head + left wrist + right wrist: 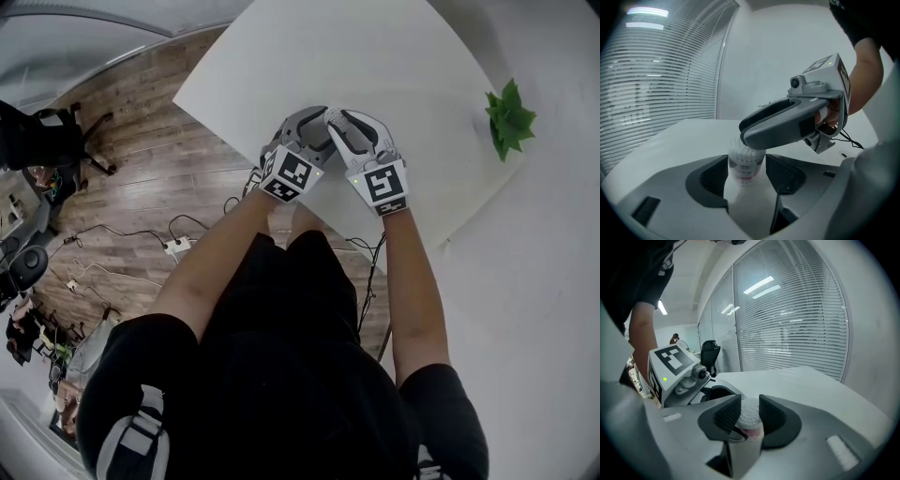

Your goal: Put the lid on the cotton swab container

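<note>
The clear cylindrical cotton swab container [746,161] stood upright near the edge of the white table [309,56], long axis vertical, white swab heads pointing up. Its label [746,174] carried a pink band and dark print too blurred to read. The left gripper [749,165] pinched the container's body from both sides. The right gripper [749,405] reached in over it, tilted downward, jaws pressed against the container's top; a clear lid could not be told apart from the rim. Each gripper's cube bore black-and-white square markers.
</note>
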